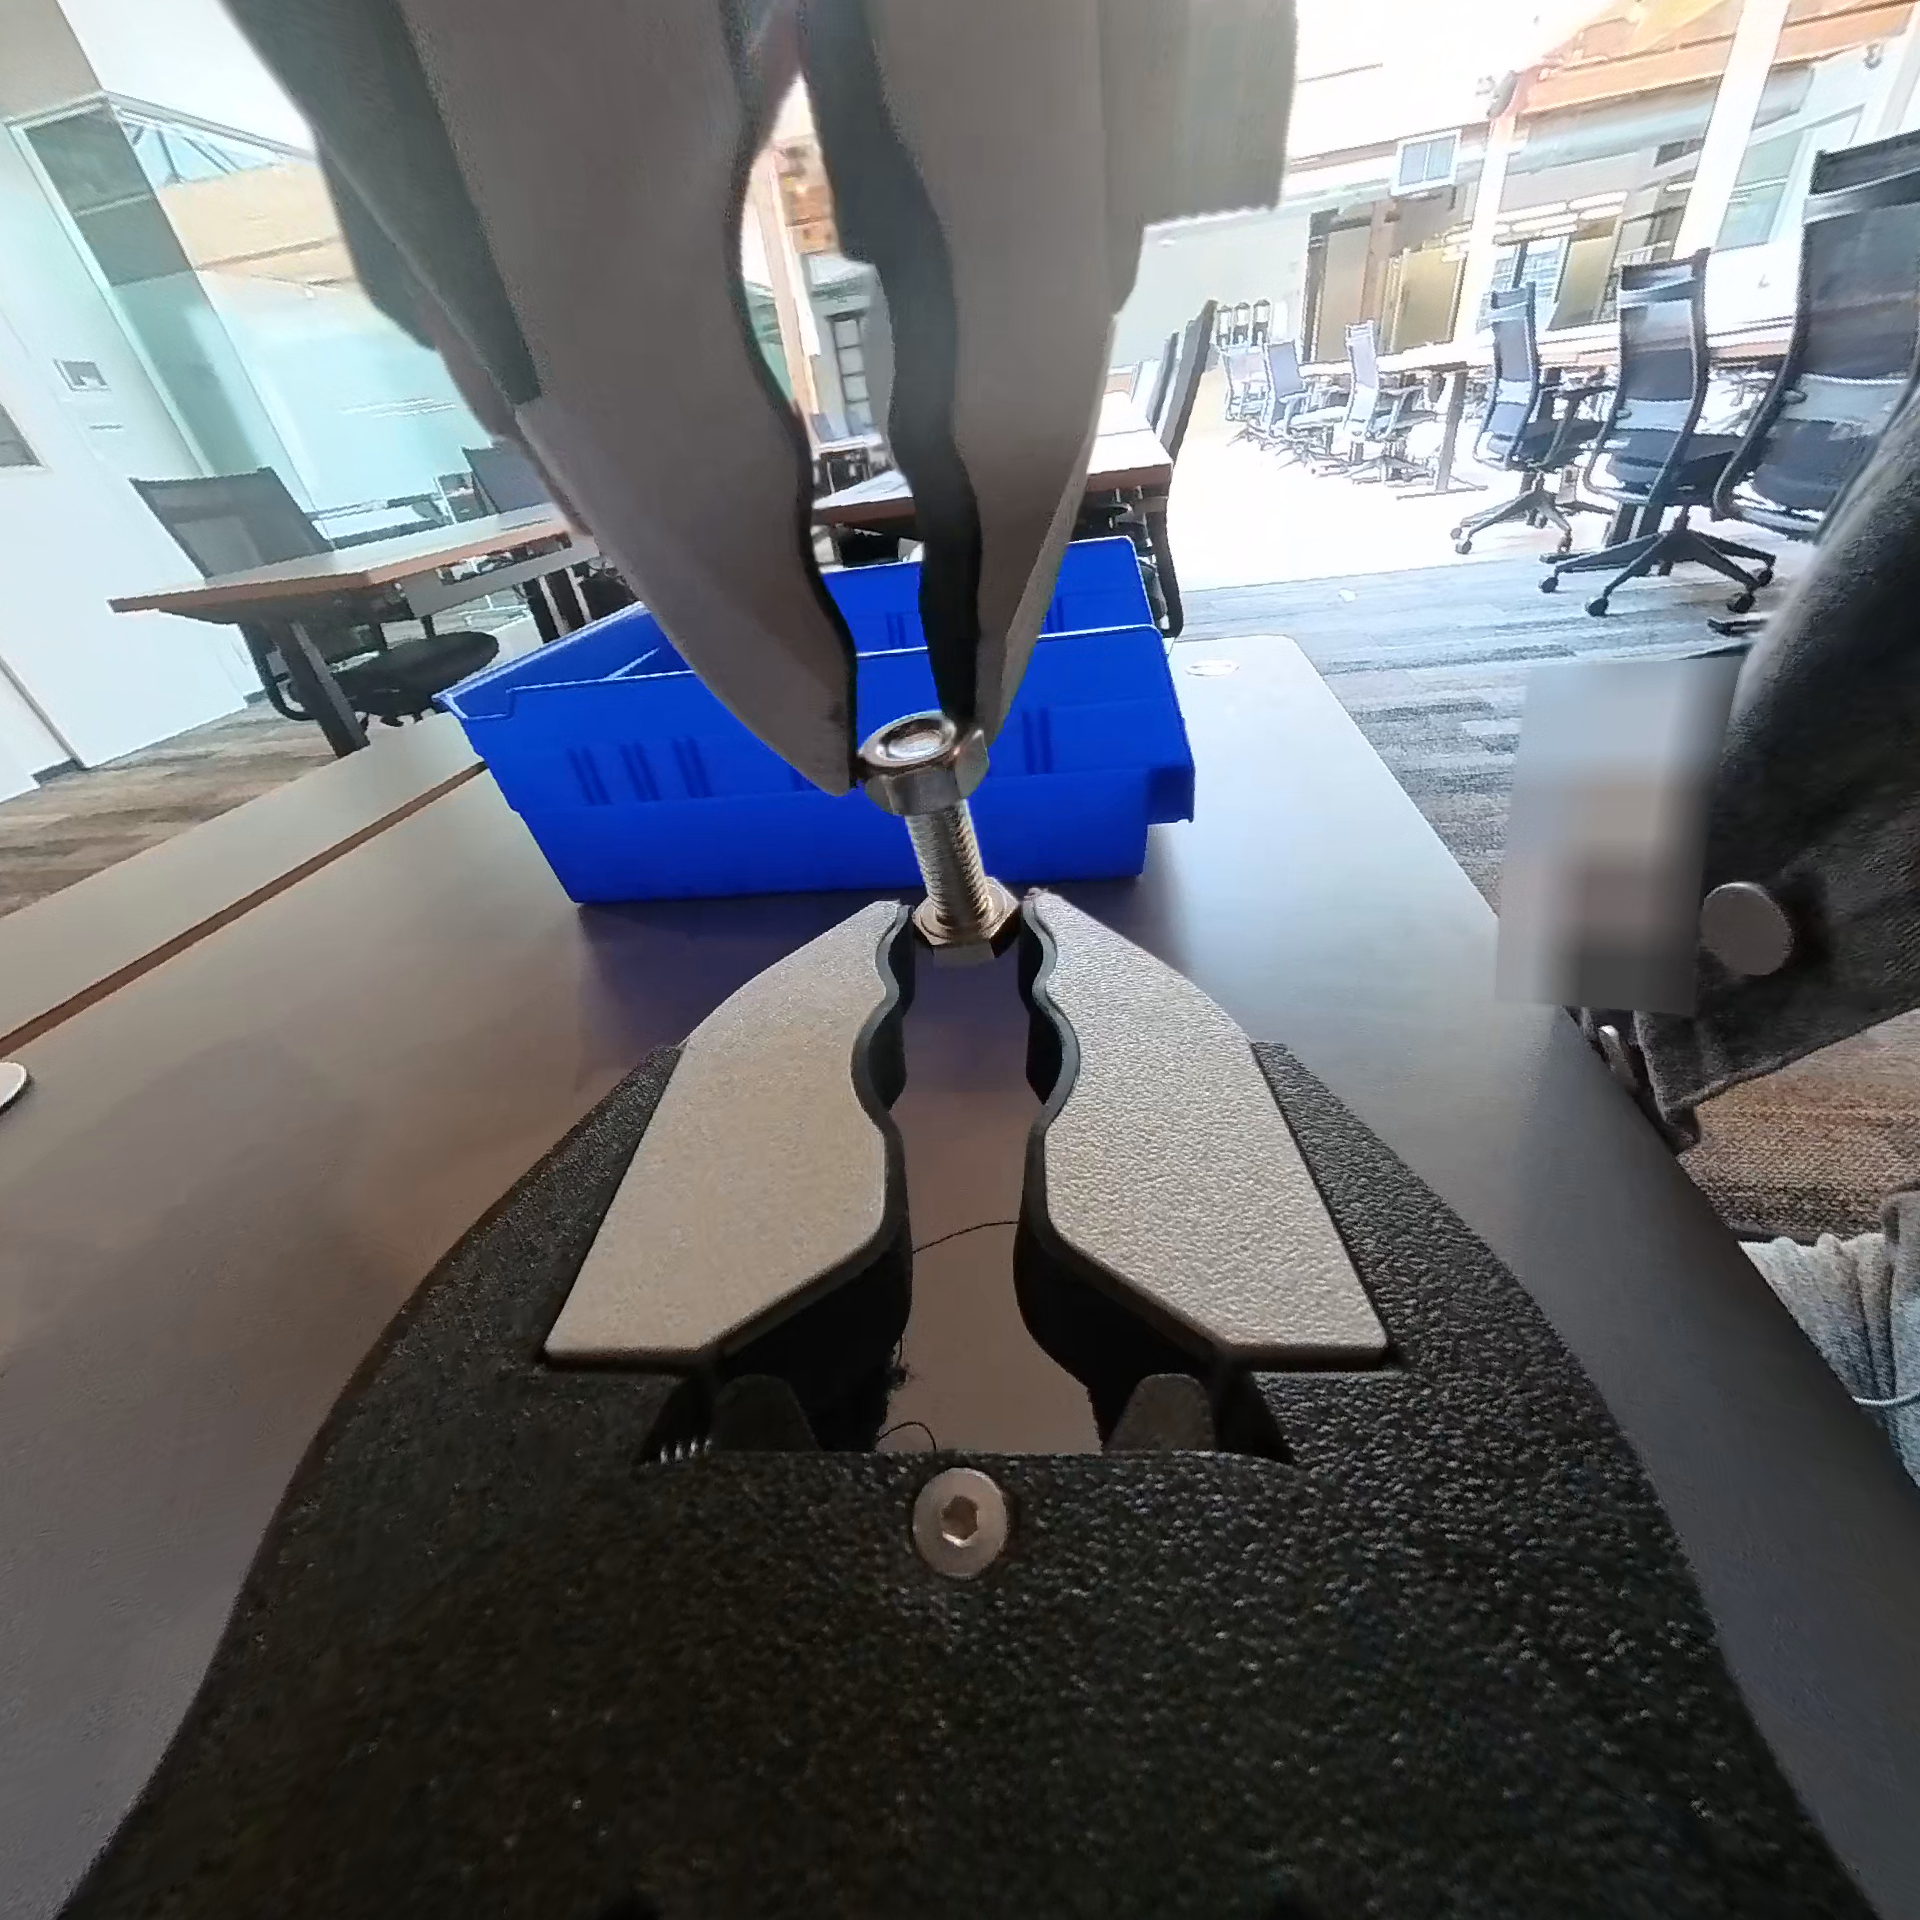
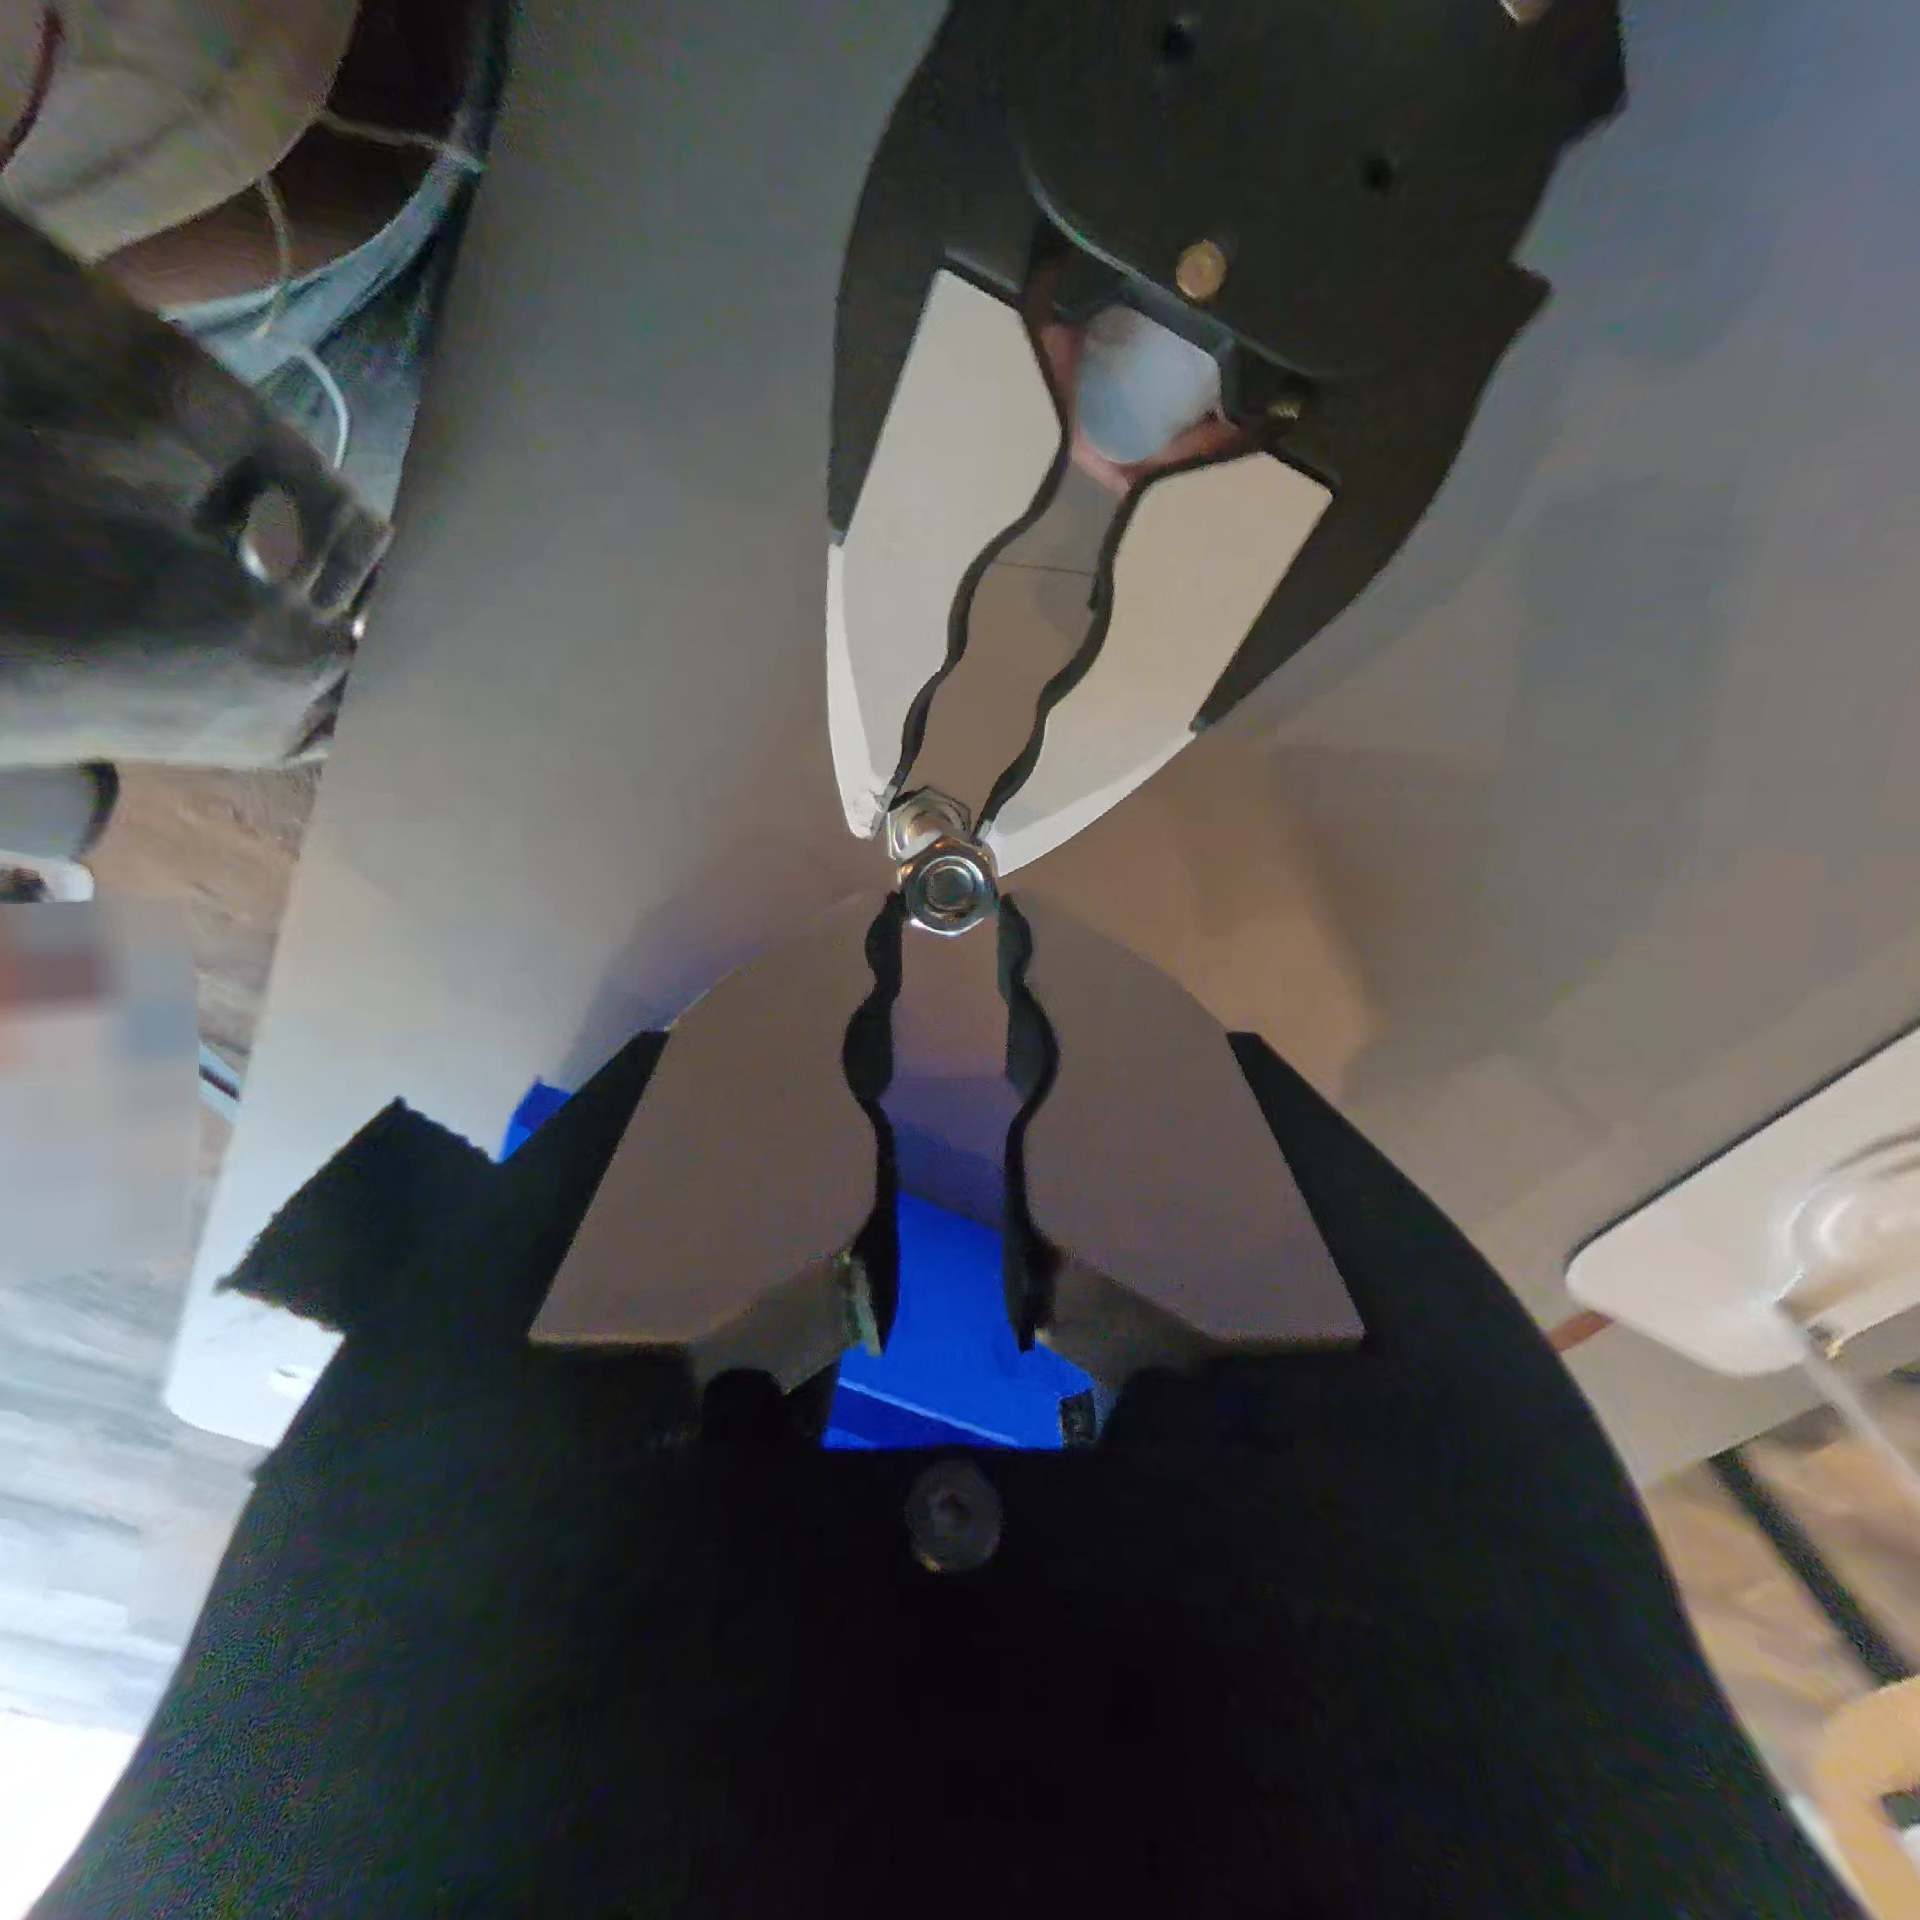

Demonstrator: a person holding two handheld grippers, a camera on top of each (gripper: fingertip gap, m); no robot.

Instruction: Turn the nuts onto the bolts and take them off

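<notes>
Dark tabletop (image 1: 312, 1039) carries a blue bin (image 1: 727, 790), the landmark, just behind the work. In front of the bin, left tool (image 1: 961, 925) is nearly closed, pinching the bolt (image 1: 943, 862) at its hex base. Bolt stands roughly upright, long axis tilted slightly toward the bin. Right tool (image 1: 914, 743) comes from above w/ tips closed on the nut (image 1: 925, 753) at the bolt's top. No readable writing.

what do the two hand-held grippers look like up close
The left hand-held gripper has a textured black body, two flat grey curved fingers edged with wavy black rubber pads, and a silver hex-socket screw. The right hand-held gripper matches, with a dark screw.
</notes>
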